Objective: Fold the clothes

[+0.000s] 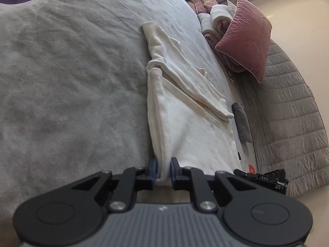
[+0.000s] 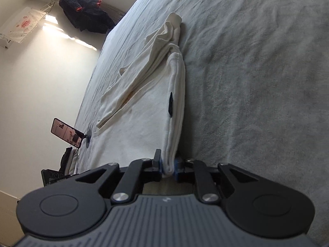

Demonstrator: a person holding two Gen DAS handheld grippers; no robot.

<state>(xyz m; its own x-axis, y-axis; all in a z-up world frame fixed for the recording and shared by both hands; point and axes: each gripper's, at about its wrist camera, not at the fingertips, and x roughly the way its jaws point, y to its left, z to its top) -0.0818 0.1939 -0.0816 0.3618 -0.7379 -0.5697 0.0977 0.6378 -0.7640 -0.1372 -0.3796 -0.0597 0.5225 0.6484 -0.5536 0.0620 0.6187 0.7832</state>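
Grey bedspread point(image 1: 72, 72) fills both views, quilted headboard point(image 1: 292, 107) and a pink pillow point(image 1: 246, 39) off to one side. I see the white long-sleeve garment point(image 1: 185, 107) lying on the bed, folded lengthwise, one sleeve point(image 1: 197, 86) laid across the body. Left gripper point(image 1: 163, 169) pinches a bunched edge of it between the blue pads point(image 1: 173, 170). Right gripper point(image 2: 168, 165) clamps the stacked folded edge at the near end. Phone on a stand point(image 2: 67, 133) sits at the bed edge.
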